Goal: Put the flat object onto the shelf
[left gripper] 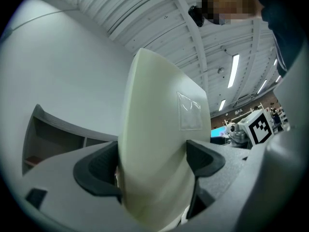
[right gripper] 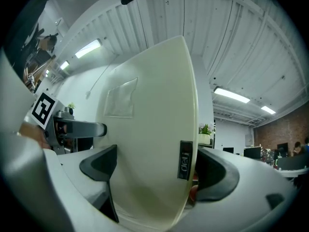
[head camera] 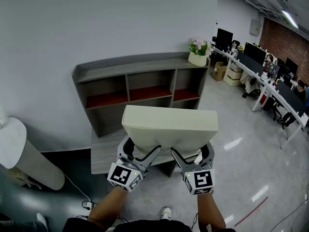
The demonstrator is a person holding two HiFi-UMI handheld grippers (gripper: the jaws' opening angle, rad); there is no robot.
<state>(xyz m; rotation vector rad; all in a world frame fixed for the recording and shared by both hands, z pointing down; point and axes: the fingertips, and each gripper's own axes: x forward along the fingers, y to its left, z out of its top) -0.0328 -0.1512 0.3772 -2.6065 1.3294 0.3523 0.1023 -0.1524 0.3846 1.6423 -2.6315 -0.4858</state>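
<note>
Both the left gripper (head camera: 140, 157) and the right gripper (head camera: 187, 159) are clamped by their fingers (left gripper: 96, 170) on the flat cream rectangular board (head camera: 170, 128), held aloft short of the grey wooden shelf (head camera: 145, 64), and a level, even advance is advised.

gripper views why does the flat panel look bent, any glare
Left gripper view: the wide-angle lens bows the cream flat panel and darkens the corners. Right gripper view: same bowing; ceiling light strips are bright but do not wash out the panel. Head view: the panel's edges look straight; glare streaks lie on the floor.
</note>
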